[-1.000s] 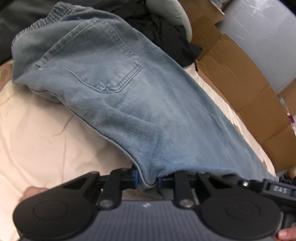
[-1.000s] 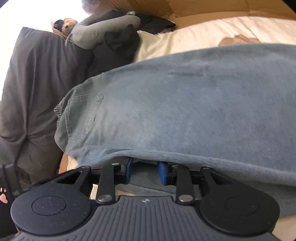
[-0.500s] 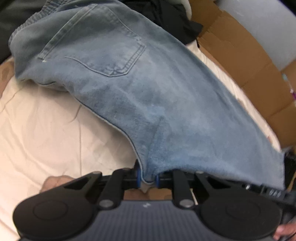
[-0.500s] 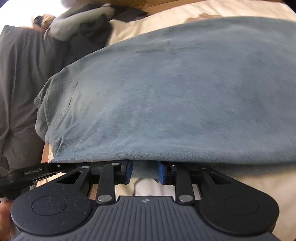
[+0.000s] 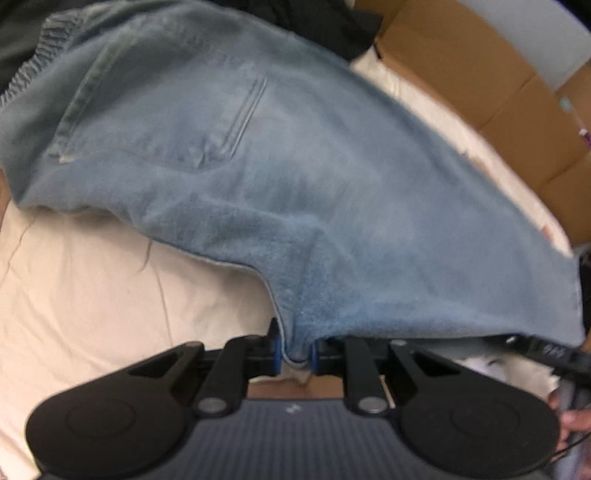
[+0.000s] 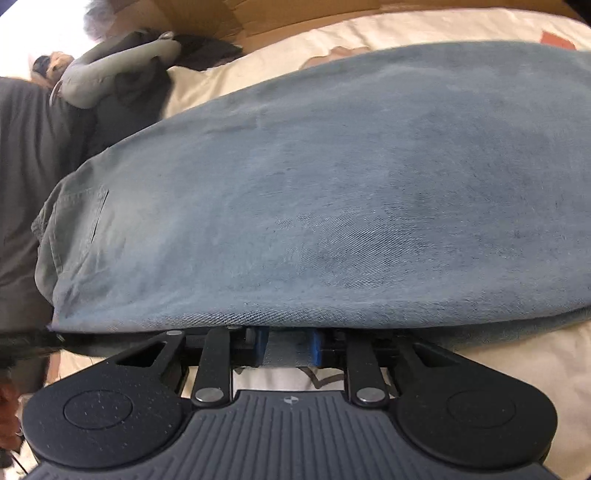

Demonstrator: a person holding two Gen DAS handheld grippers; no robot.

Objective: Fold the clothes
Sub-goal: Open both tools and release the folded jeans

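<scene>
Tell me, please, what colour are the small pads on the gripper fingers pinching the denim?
Blue pads, clearest in the right wrist view, against the faded light-blue jeans.

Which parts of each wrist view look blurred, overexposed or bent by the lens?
Left wrist view: the jeans are motion-blurred, pocket stitching smeared; the cardboard box curves at the rim. Right wrist view: the denim weave is sharp close to the camera, the top-left corner is blown out white, and the cream sheet bows.

Left hand-held gripper (image 5: 294, 354) clamped (right (image 6: 288, 345) closing)
</scene>
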